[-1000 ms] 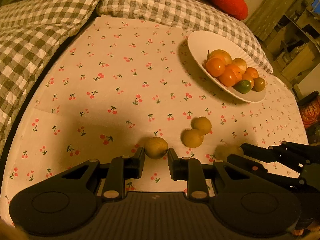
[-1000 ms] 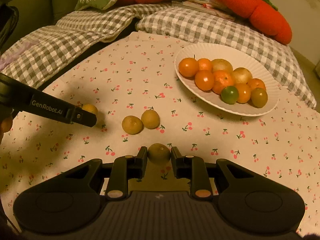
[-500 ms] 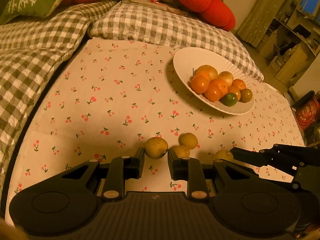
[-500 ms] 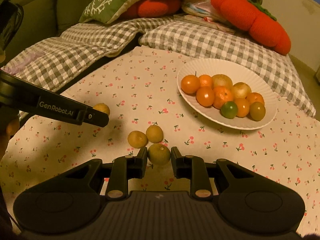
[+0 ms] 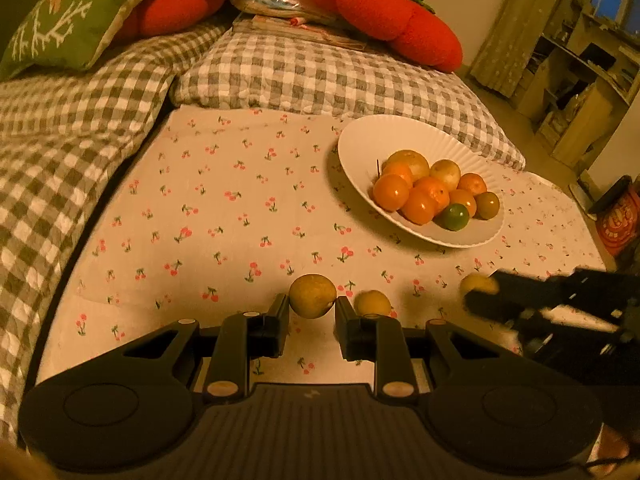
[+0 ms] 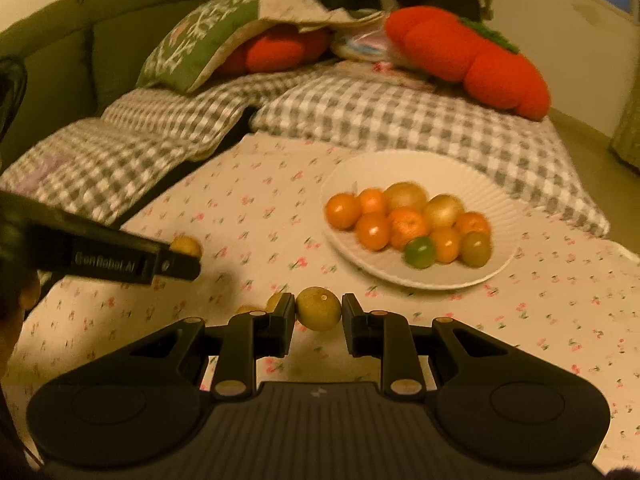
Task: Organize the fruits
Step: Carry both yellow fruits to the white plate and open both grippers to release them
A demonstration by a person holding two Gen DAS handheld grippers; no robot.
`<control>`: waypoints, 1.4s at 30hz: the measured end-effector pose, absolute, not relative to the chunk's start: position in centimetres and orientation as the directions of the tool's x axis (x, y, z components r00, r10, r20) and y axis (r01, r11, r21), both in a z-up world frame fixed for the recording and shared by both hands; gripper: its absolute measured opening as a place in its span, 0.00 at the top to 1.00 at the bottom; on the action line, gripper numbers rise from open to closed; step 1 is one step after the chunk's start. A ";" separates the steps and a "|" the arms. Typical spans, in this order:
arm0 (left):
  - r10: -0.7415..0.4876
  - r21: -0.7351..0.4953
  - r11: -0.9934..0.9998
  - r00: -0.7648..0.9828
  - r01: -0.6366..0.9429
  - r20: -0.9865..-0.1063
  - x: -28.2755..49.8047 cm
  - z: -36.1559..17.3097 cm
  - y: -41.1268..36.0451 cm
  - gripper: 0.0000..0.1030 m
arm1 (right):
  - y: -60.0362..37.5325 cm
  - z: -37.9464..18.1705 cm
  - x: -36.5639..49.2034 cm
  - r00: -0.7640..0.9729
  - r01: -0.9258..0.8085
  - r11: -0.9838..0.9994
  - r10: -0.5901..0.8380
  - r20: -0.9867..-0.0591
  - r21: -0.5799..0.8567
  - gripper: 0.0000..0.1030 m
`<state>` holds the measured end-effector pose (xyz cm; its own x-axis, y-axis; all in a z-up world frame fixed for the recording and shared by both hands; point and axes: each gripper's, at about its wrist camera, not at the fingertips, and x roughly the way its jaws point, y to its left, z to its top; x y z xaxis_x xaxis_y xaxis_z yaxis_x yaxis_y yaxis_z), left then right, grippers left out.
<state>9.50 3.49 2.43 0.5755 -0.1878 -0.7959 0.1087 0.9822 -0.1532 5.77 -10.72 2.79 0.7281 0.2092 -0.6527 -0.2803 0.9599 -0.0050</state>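
Note:
My left gripper (image 5: 312, 305) is shut on a yellow-green round fruit (image 5: 312, 295), held above the cherry-print cloth. Between the pads of my right gripper (image 6: 319, 312), which is shut too, sits a similar fruit (image 6: 319, 307). A white plate (image 5: 372, 136) with several orange, yellow and green fruits stands ahead to the right; in the right wrist view the plate (image 6: 400, 164) lies straight ahead. One loose yellow fruit (image 5: 373, 302) lies on the cloth beside my left fingers. The right gripper (image 5: 482, 300) shows at the right edge, the left gripper (image 6: 188, 266) at the left.
The cherry-print cloth (image 5: 224, 216) covers a low table. Checked cushions (image 5: 320, 76) border its far and left sides, with orange plush pillows (image 5: 384, 16) and a green pillow (image 5: 68, 20) behind. Shelving (image 5: 580, 92) stands at the far right.
Both grippers have risen off the cloth with their fruits, and both views have tipped up toward the plate. The loose fruits have dropped low in view behind the fingers.

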 end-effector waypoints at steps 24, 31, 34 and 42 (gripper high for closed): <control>-0.142 -0.095 0.990 0.648 0.106 -0.749 14.6 3.4 -0.6 0.91 | -18.0 4.6 9.1 0.790 -0.045 0.981 0.151 -0.595 0.190 0.78; -0.154 -0.134 0.988 0.660 0.081 -0.735 17.0 2.9 -0.7 0.91 | -19.8 4.2 10.7 0.791 -0.010 0.972 0.151 -0.593 0.235 0.78; -0.173 -0.156 0.984 0.665 0.085 -0.727 18.0 2.6 -0.9 0.91 | -20.8 3.8 11.8 0.787 0.011 0.963 0.158 -0.597 0.270 0.78; -0.193 -0.158 0.981 0.698 0.115 -0.690 20.2 2.2 -2.0 0.91 | -24.0 2.8 13.9 0.787 0.088 0.923 0.167 -0.595 0.375 0.78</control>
<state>20.21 -1.96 2.24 0.6976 -0.1933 -0.6899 0.1153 0.9806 -0.1582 13.90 -23.97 2.83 0.7865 0.1666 -0.5947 0.0884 0.9226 0.3754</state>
